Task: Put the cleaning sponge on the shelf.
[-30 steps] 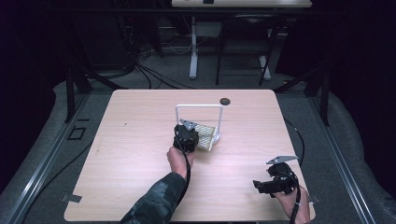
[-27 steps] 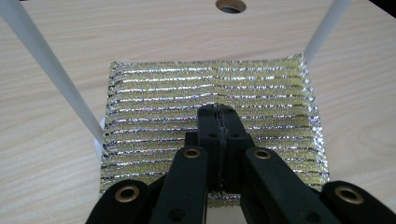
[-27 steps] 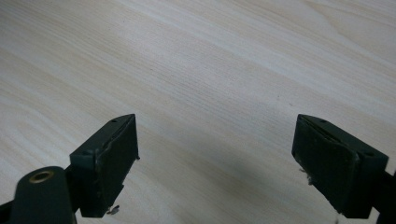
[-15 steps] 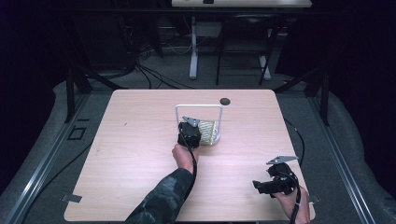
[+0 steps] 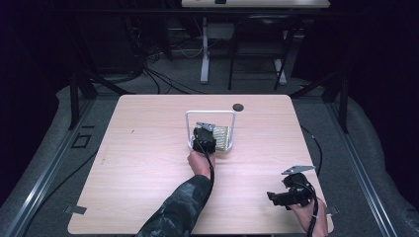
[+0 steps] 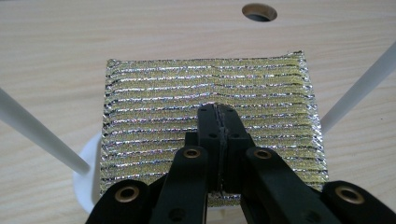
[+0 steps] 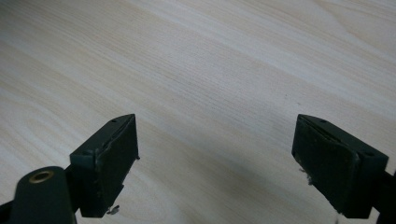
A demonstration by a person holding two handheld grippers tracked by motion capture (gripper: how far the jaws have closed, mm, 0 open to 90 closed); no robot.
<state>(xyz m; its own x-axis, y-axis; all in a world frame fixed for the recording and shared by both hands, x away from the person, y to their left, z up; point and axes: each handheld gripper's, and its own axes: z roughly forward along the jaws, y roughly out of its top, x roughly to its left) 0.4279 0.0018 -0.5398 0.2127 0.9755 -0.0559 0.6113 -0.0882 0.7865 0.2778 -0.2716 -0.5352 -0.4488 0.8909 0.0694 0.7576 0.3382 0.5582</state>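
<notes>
Glittering gold-and-silver scouring pad point(image 6: 210, 126) is seen lying within the white wire stand point(image 5: 210, 114) mid-counter point(image 5: 148, 163). Left tongs point(image 6: 218, 110) are pressed together above it, gripping nothing. Right tongs point(image 7: 215, 154) are held apart over bare wood.

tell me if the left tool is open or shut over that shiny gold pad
Shut. In the left gripper view the left tool's jaws meet with no gap, over the gold pad; whether they pinch it cannot be told.

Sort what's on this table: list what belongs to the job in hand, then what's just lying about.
In the job:
- glittery gold-and-silver ribbed sponge pad
- white wire rack with round base
- left gripper, jaws shut over the pad

Lying about:
- round dark hole in the tabletop
- right gripper, open, idle
</notes>
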